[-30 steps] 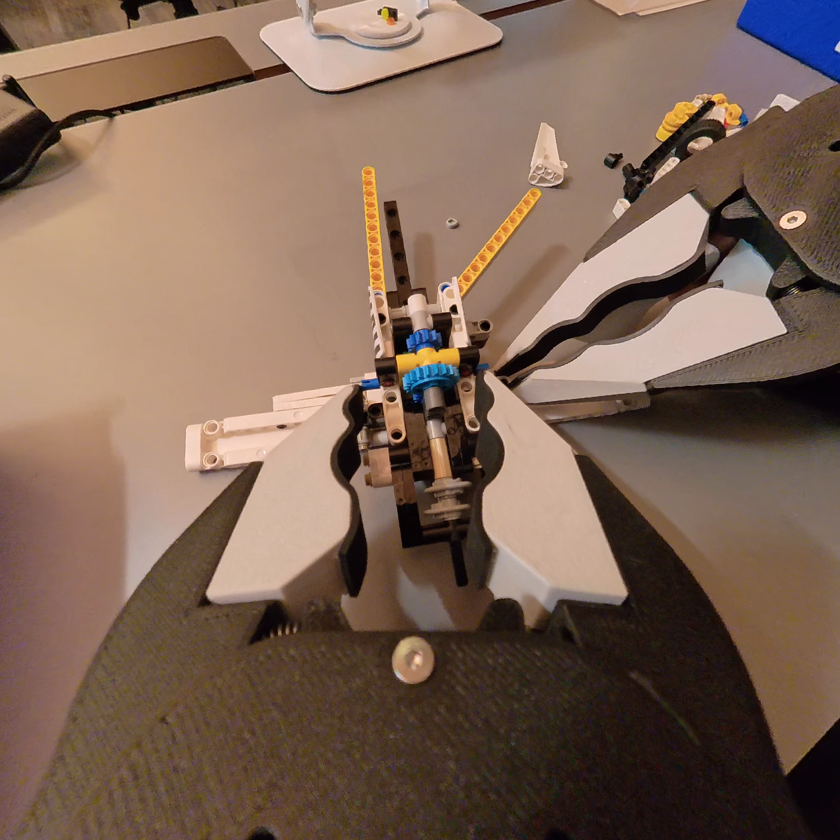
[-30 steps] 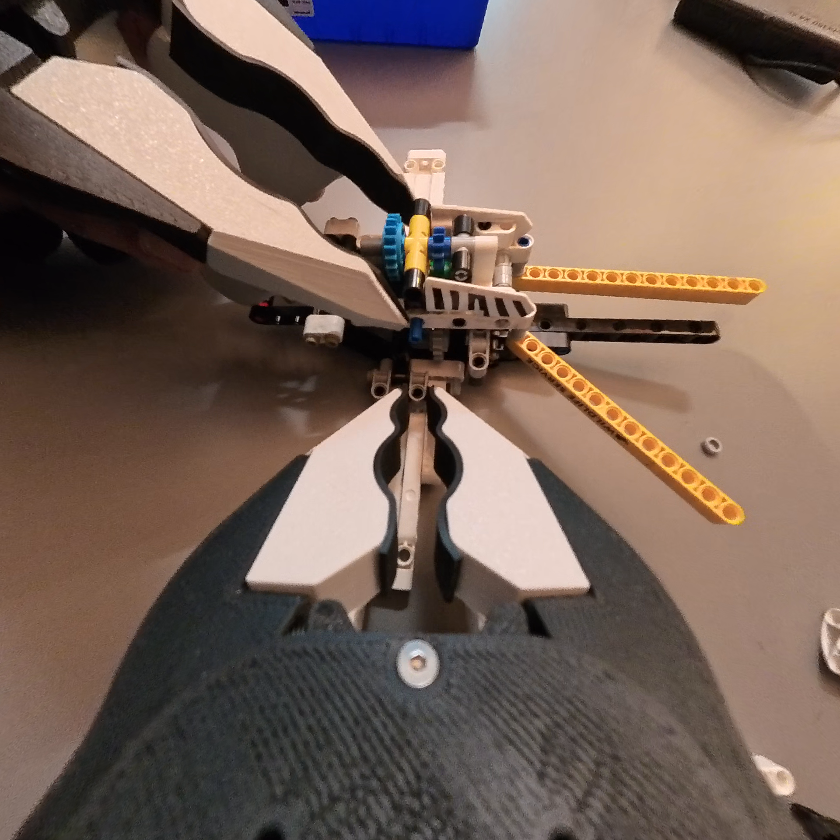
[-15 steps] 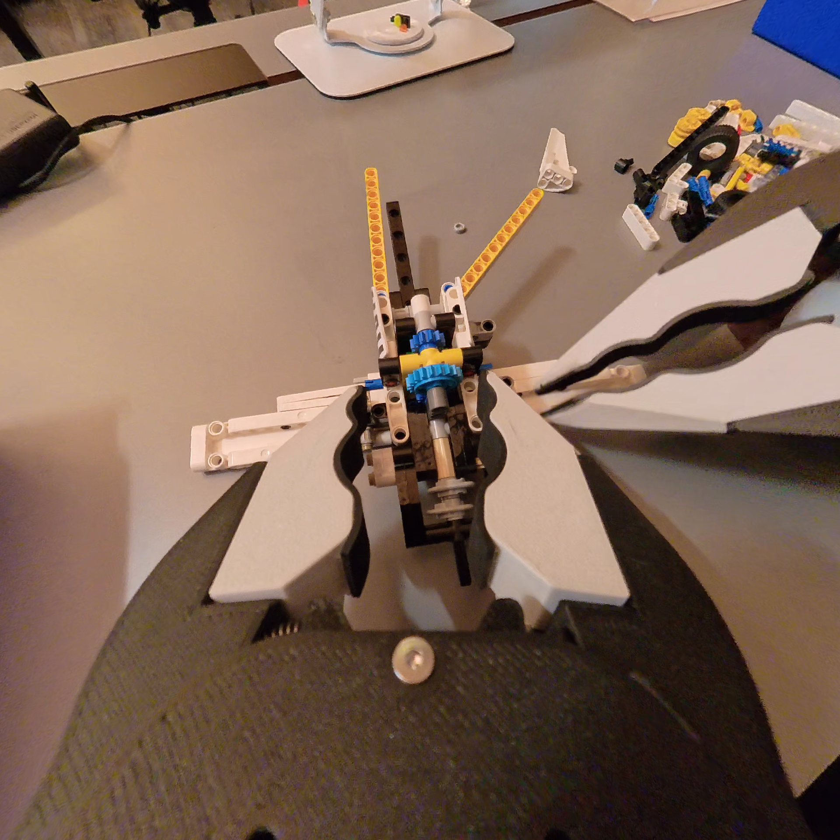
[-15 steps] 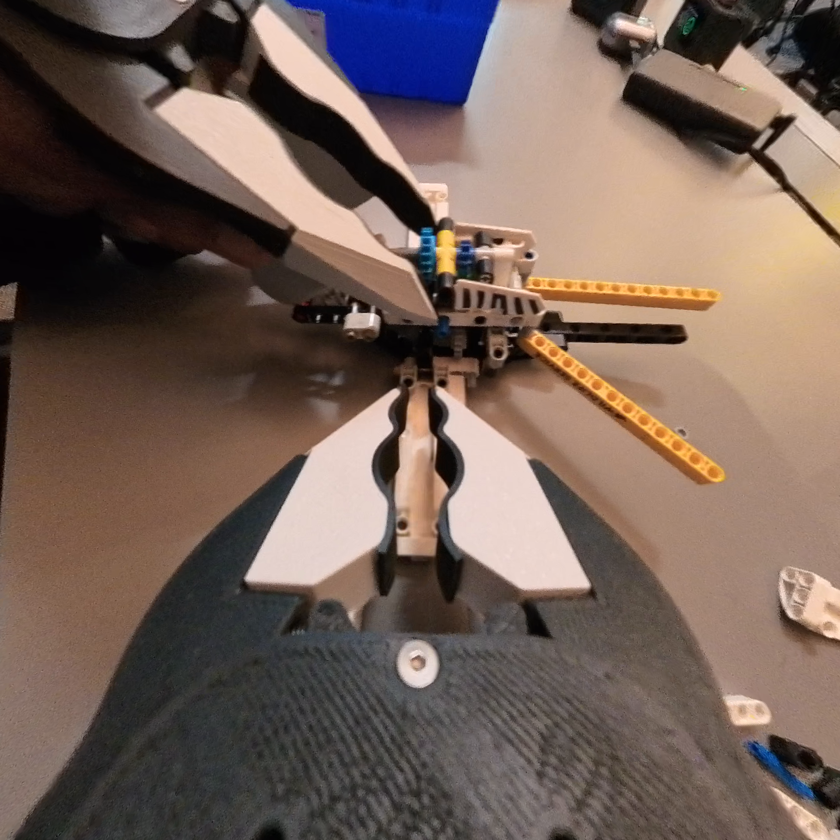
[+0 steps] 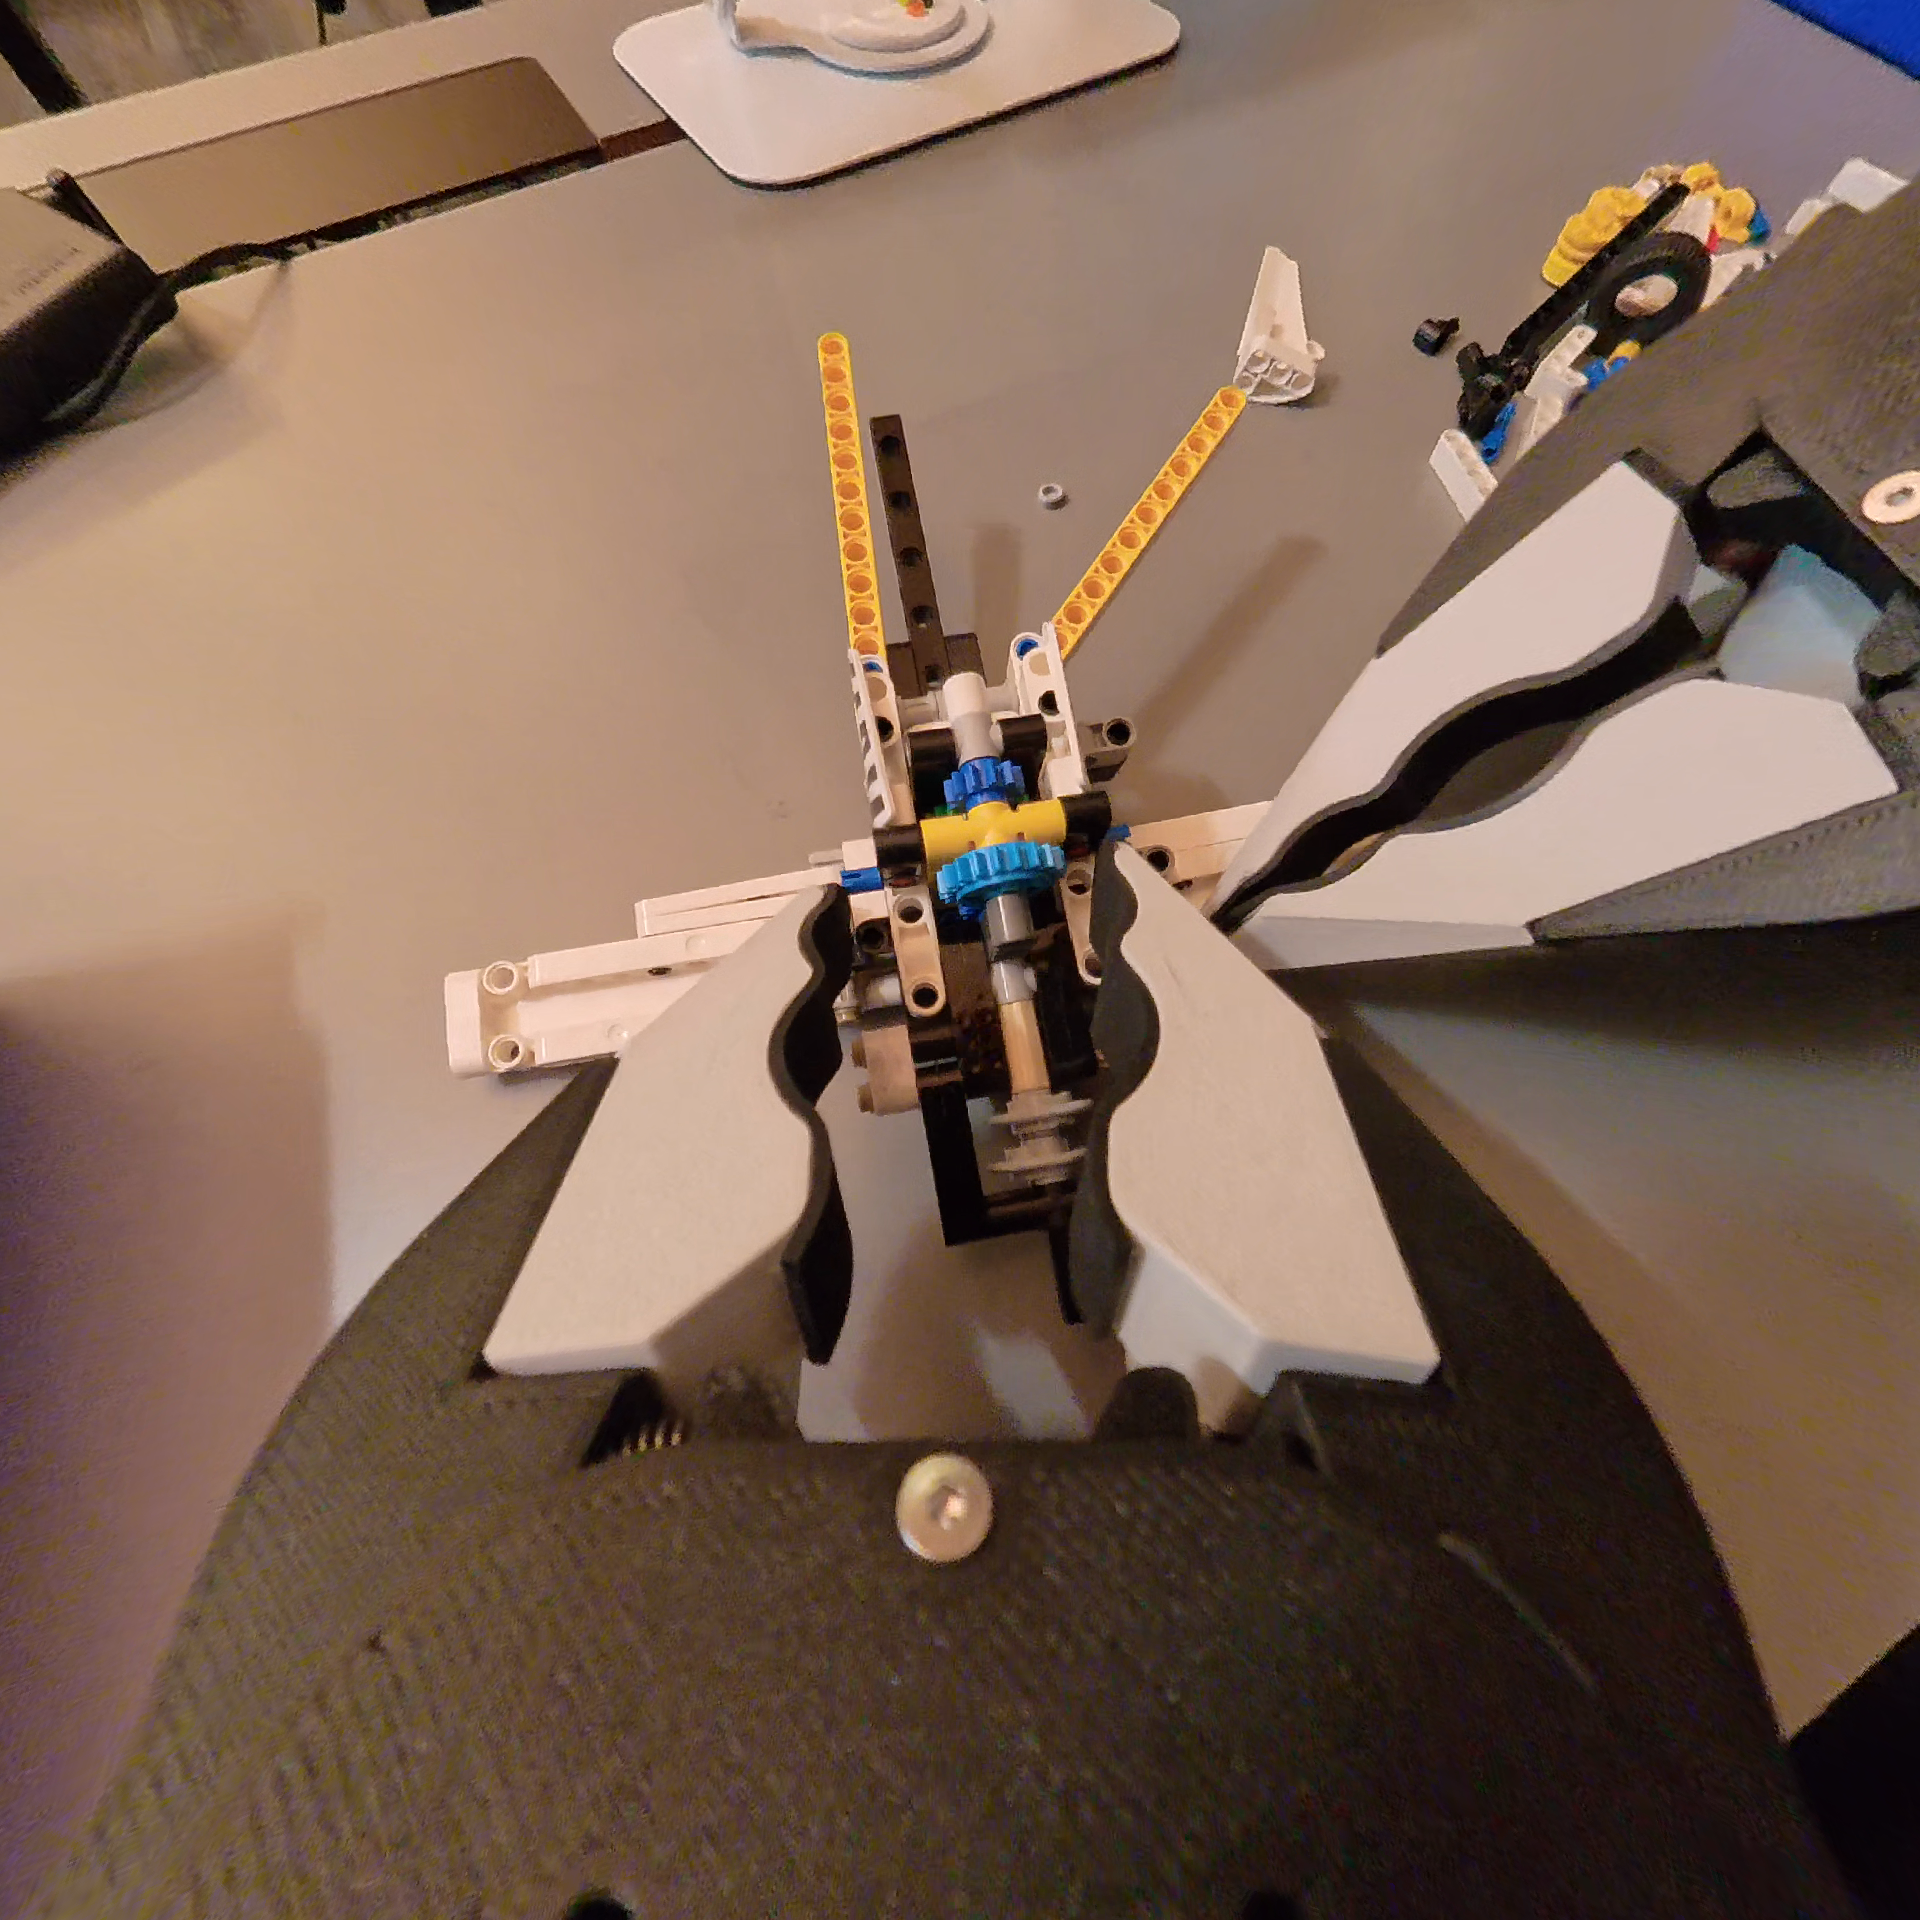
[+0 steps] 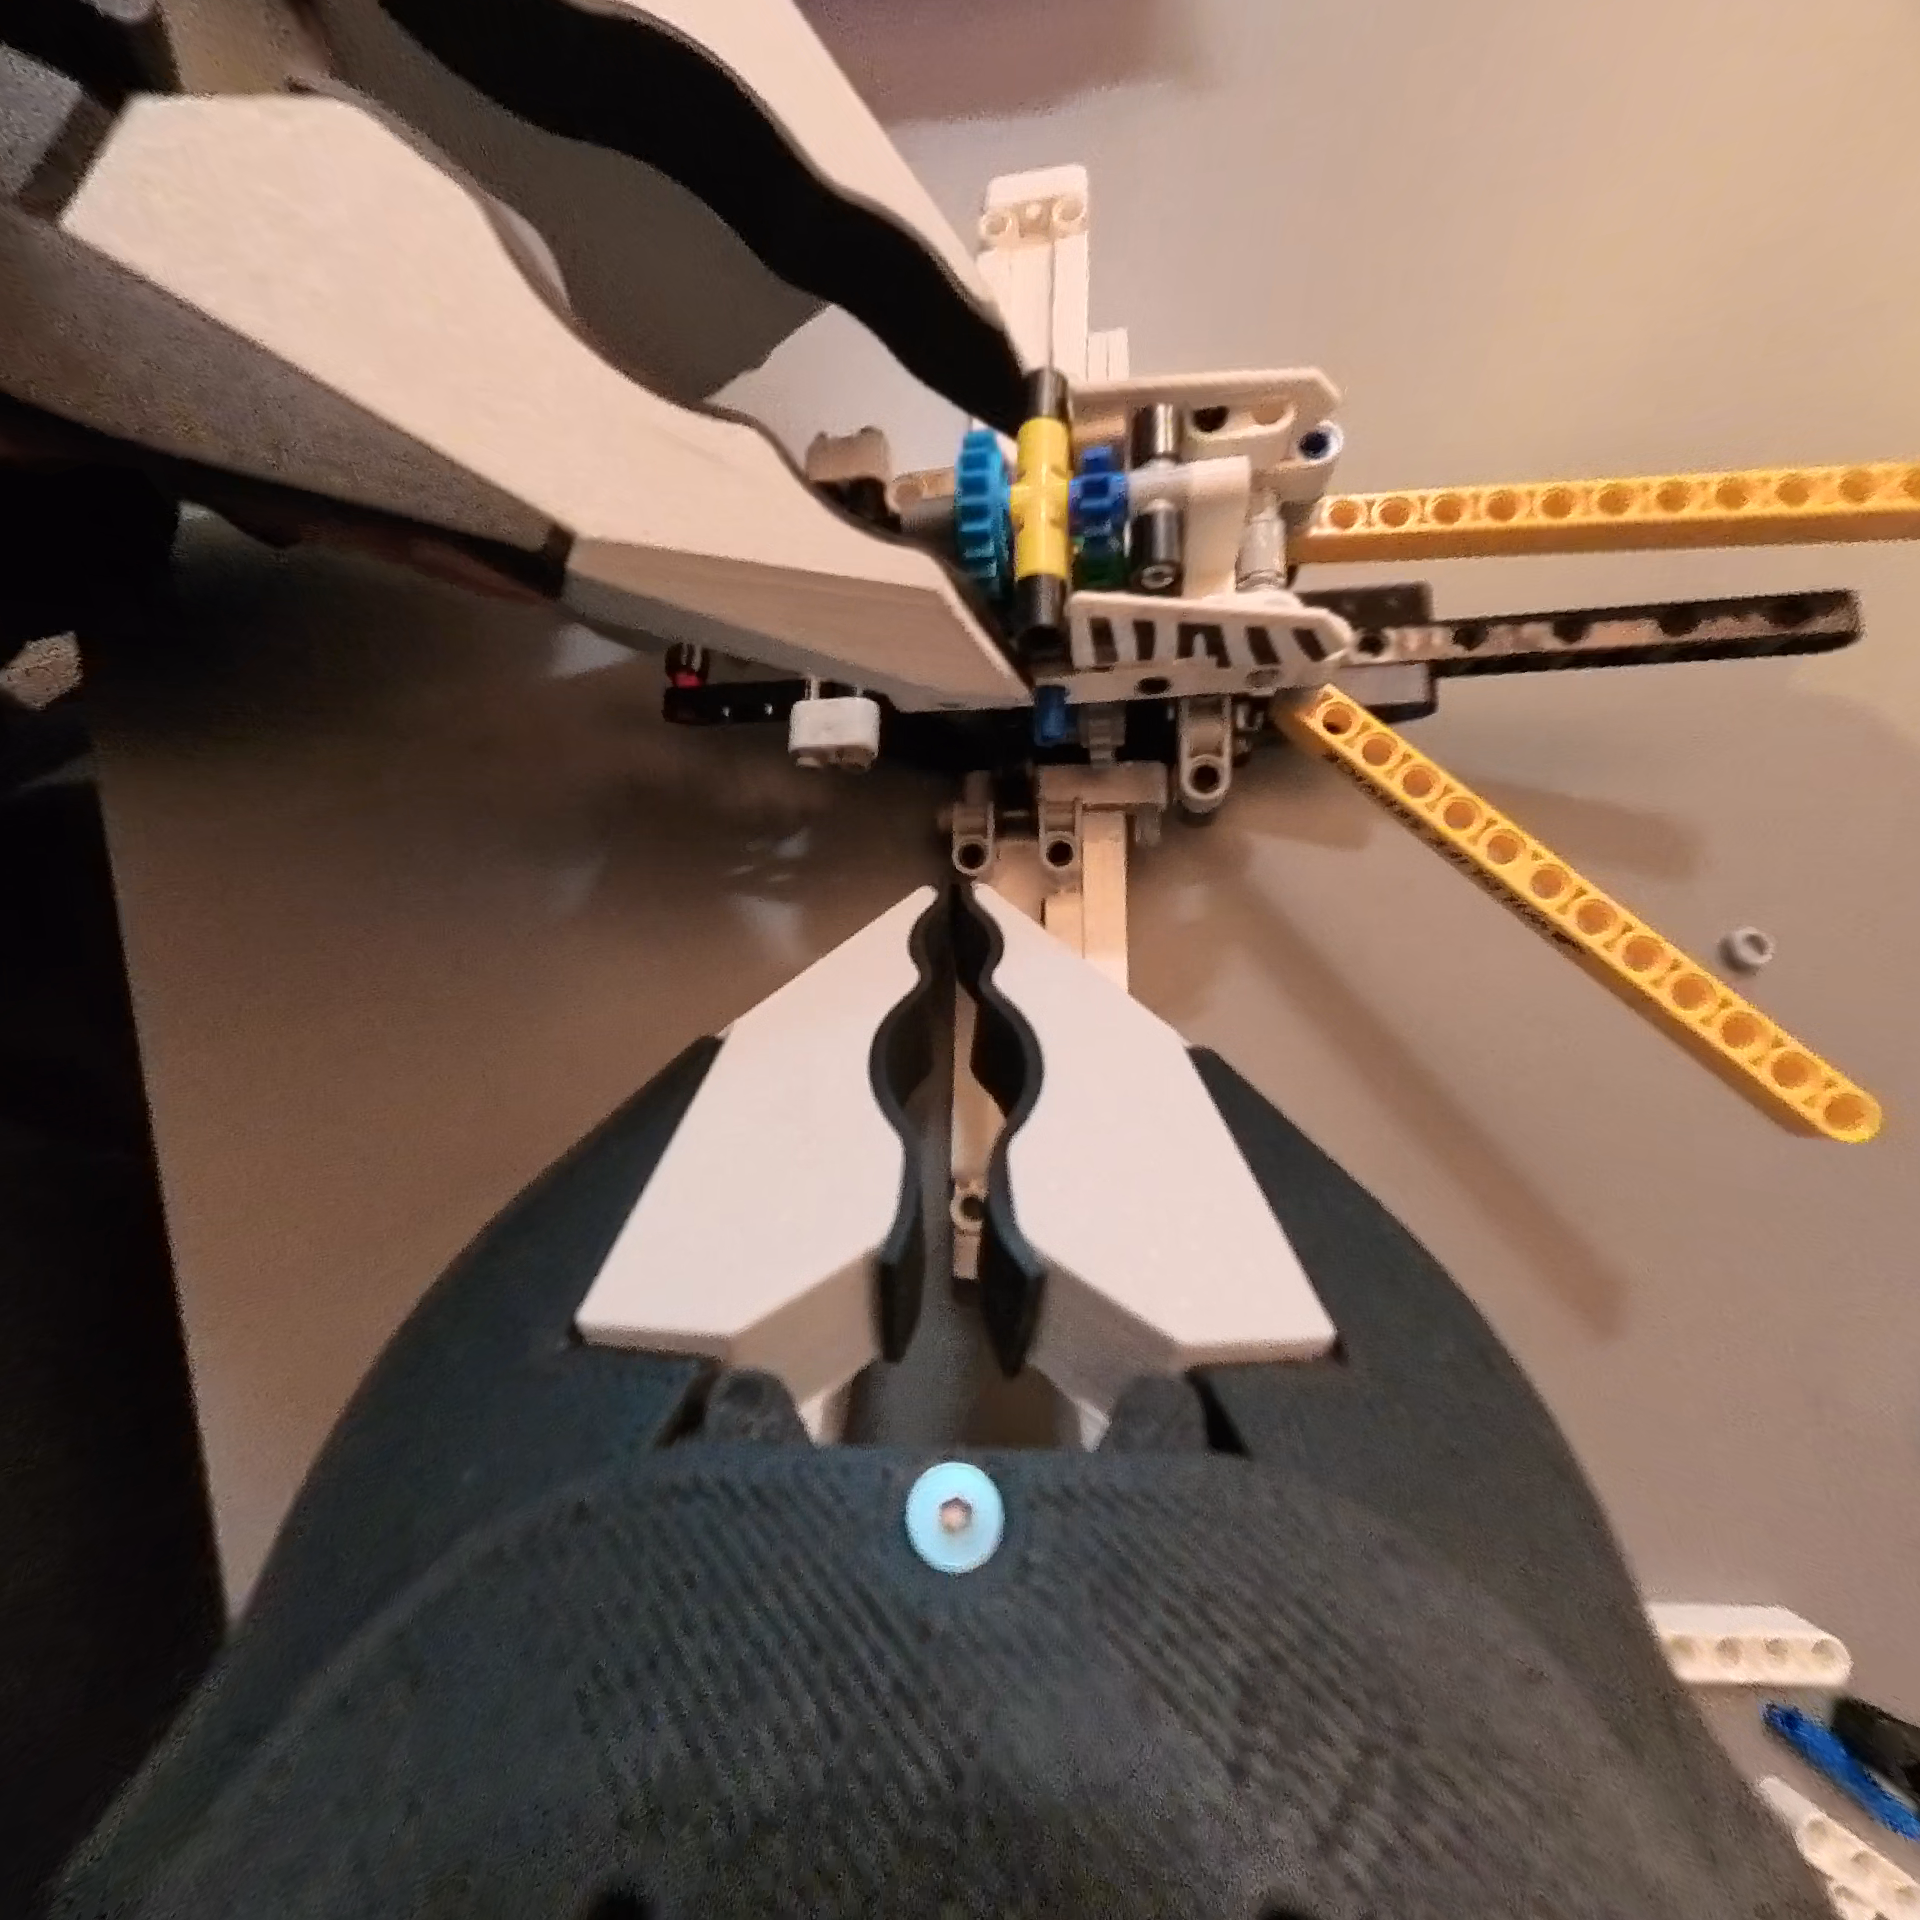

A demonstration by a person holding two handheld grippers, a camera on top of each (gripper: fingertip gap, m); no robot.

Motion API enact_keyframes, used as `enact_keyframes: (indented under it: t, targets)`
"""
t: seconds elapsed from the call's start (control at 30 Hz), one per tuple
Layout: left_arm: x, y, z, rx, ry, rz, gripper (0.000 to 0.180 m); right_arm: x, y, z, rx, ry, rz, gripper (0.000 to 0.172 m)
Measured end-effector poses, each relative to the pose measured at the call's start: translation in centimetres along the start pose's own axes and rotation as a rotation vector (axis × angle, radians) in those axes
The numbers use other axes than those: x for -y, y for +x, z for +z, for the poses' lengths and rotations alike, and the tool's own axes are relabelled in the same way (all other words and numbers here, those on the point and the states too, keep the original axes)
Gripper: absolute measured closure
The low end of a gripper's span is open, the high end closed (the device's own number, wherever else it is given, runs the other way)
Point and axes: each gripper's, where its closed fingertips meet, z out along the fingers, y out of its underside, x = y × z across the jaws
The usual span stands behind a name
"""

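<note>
A brick model (image 5: 977, 831) with blue gears, a yellow hub, two long yellow beams (image 5: 847, 488) and a black beam rests on the grey table (image 5: 468, 623). My left gripper (image 5: 971, 883) is shut on the model's black frame, one pad on each side. It also shows in the right wrist view (image 6: 1023, 540), clamped on the model (image 6: 1195, 582). My right gripper (image 6: 956, 894) is shut, its tips together in front of the model's white side beam (image 6: 1101, 904), which lies below and right of its fingers. In the left wrist view the right gripper (image 5: 1231, 914) sits at the model's right side.
A pile of loose parts (image 5: 1621, 281), a white wedge piece (image 5: 1273, 332) and a small grey ring (image 5: 1055, 495) lie at the far right. A white stand base (image 5: 894, 94) and a black box with cable (image 5: 52, 301) stand at the back. Loose beams (image 6: 1756, 1652) lie near right.
My right gripper held the white side beam between its pads; now the pads have come together and the beam lies outside them. My left gripper keeps its grip on the model.
</note>
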Motion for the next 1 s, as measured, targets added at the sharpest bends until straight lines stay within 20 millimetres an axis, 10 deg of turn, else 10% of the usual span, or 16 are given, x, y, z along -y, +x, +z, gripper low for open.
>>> enact_keyframes:
  t: [0.43,0.77,1.0]
  targets:
    - [0.1,-0.3,-0.1,0.044,-0.005,0.049,0.14,-0.3,-0.1,0.8,0.042,-0.048,0.034,0.172]
    - [-0.7,-0.4,-0.3,0.09,-0.054,-0.045,0.085,0.9,0.7,-1.2,-0.021,0.111,0.028,0.172]
    - [-1.5,0.1,1.9,0.071,-0.188,0.01,0.105,0.2,1.3,0.0,-0.076,0.049,-0.038,0.167]
